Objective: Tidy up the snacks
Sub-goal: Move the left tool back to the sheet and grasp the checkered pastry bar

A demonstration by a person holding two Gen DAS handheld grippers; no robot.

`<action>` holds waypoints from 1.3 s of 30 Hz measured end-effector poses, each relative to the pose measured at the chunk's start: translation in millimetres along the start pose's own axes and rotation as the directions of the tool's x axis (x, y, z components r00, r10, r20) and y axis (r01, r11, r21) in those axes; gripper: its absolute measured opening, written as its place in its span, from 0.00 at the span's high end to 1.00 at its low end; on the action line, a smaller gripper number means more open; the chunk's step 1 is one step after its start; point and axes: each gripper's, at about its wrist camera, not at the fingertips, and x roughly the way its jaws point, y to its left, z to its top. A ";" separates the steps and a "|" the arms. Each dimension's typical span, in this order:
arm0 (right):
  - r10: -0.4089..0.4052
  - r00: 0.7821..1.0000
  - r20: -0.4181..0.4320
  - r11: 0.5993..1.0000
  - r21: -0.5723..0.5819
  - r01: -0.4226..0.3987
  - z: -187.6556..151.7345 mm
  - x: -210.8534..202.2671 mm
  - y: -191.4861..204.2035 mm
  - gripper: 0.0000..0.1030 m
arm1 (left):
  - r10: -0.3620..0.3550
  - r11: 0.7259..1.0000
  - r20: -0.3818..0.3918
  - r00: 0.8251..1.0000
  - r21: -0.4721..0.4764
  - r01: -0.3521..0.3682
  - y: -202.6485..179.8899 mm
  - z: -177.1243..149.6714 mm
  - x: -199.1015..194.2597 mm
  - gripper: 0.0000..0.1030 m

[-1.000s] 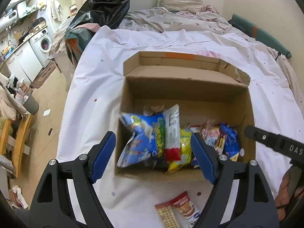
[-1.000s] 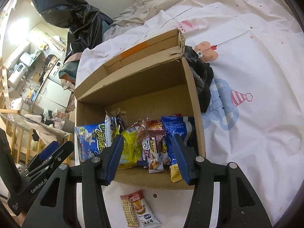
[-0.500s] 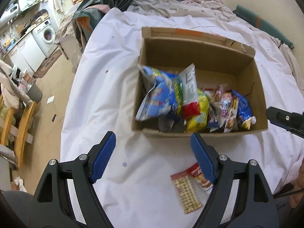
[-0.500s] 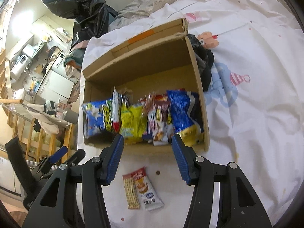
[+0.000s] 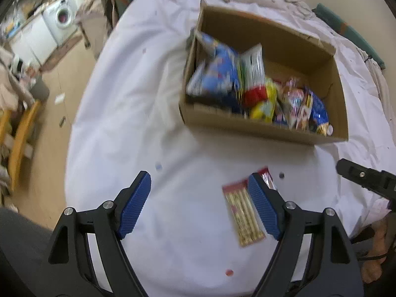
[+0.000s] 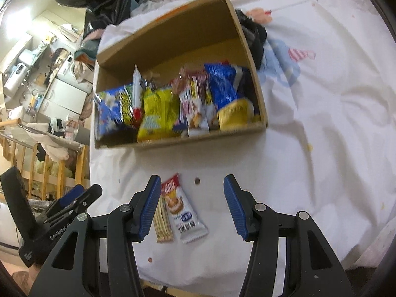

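My right camera shows two loose packets side by side, a white snack bar [image 6: 184,212] and a checkered wafer pack [image 6: 162,219]; on my left camera the wafer pack [image 5: 243,216] lies plain while my pad hides most of the bar. Both rest on a white bedsheet [image 6: 321,123], with a washing machine [image 5: 63,16] off left. My left tongs [image 5: 199,204] and right tongs [image 6: 189,206] gape empty. The packets lie just beside each inner pad, the cardboard box [image 6: 198,139] of snacks beyond.
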 end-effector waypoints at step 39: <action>-0.082 0.994 -0.069 0.995 -0.060 0.078 -0.7 34.6 15.9 0.46 | -0.010 0.998 -0.319 0.948 0.061 0.031 -37.6 -9.4 89.3 0.79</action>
